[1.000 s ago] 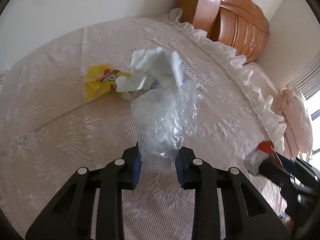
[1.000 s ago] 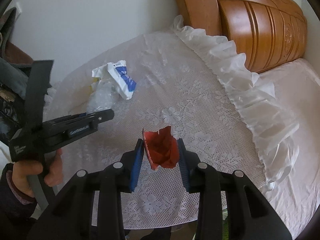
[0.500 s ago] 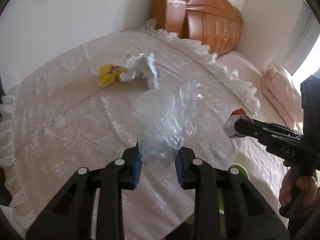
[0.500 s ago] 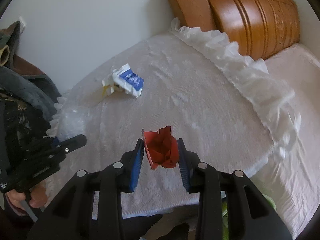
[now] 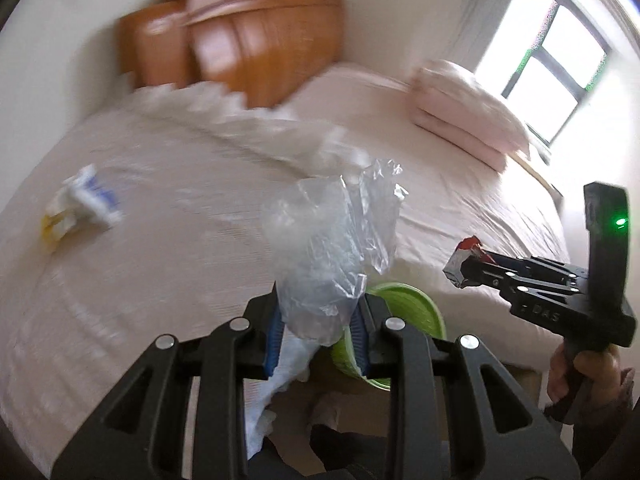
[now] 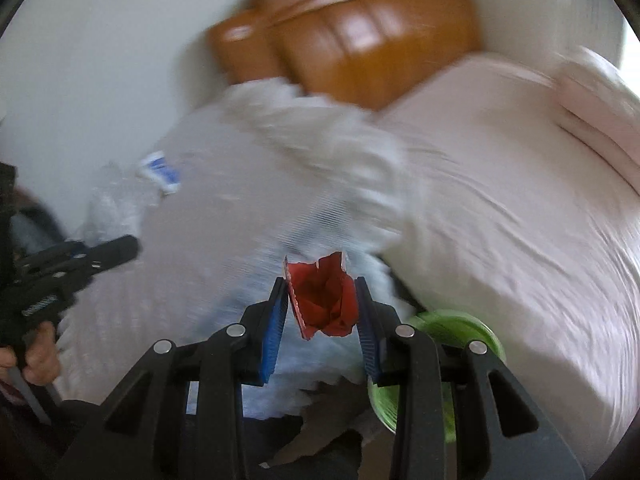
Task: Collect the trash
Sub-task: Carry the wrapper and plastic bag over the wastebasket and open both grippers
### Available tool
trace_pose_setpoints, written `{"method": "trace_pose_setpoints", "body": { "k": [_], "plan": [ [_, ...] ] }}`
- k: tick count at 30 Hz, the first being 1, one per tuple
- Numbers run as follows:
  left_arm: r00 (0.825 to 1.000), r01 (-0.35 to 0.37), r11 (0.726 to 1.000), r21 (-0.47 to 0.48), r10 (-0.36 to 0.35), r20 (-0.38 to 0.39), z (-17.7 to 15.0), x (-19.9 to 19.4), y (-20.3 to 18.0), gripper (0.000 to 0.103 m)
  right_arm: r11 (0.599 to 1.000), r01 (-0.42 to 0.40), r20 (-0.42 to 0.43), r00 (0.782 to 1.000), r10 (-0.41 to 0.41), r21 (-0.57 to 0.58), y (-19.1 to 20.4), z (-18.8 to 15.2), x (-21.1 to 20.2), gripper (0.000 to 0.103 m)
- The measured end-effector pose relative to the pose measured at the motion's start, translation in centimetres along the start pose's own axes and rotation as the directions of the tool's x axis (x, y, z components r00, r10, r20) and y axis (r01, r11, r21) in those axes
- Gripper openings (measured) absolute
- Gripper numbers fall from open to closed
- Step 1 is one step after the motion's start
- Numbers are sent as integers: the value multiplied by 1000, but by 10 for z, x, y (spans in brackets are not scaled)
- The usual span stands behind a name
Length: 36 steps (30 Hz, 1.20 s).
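Observation:
My left gripper [image 5: 318,320] is shut on a crumpled clear plastic bag [image 5: 328,248], held up in front of the table edge. My right gripper [image 6: 322,304] is shut on a crumpled red wrapper [image 6: 326,300]; it also shows in the left wrist view [image 5: 460,270] at the right. A green bin [image 5: 404,312] stands on the floor just below and behind the plastic bag; in the right wrist view the bin [image 6: 460,332] is at lower right of the fingers. A white-and-blue wrapper [image 5: 92,200] with a yellow wrapper [image 5: 50,228] under it lies on the lace-covered table [image 5: 160,208].
A bed [image 5: 460,160] with a pink folded quilt [image 5: 468,116] and wooden headboard [image 5: 240,36] lies behind the table. A window [image 5: 560,52] is at far right. Both views are motion-blurred.
Both grippers swung right and back from the table with their trash. The green bin has come into view below them. The white-and-blue wrapper slid to the left of the views.

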<state>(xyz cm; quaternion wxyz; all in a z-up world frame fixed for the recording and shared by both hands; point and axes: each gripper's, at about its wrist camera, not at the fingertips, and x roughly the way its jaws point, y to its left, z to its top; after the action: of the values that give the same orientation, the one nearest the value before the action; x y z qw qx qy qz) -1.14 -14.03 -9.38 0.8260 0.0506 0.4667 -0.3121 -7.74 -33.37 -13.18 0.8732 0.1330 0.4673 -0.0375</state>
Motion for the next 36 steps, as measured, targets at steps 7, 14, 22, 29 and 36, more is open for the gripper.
{"method": "trace_pose_setpoints", "body": {
  "k": [7,14,22,29,36],
  "plan": [
    [997,72,991,117,-69,-33,7,17,-53,28,982,112,-22,994,-110,151,-68,-36,-18,34],
    [997,68,983,173,-59,-55,8,26,-77,28,960,197,-66,980,-187,200,-103,-51,0,68],
    [995,67,977,203,-51,-83,4,35,-95,28,937,223,-100,974,-203,270,-131,-57,1,99],
    [983,123,956,265,-81,-163,2,64,-138,28,914,303,-87,953,-290,270,-156,-61,-23,100],
    [959,193,929,316,-110,-262,-5,96,-185,35,893,328,-68,944,-323,309,-193,-70,-51,100]
  ]
}}
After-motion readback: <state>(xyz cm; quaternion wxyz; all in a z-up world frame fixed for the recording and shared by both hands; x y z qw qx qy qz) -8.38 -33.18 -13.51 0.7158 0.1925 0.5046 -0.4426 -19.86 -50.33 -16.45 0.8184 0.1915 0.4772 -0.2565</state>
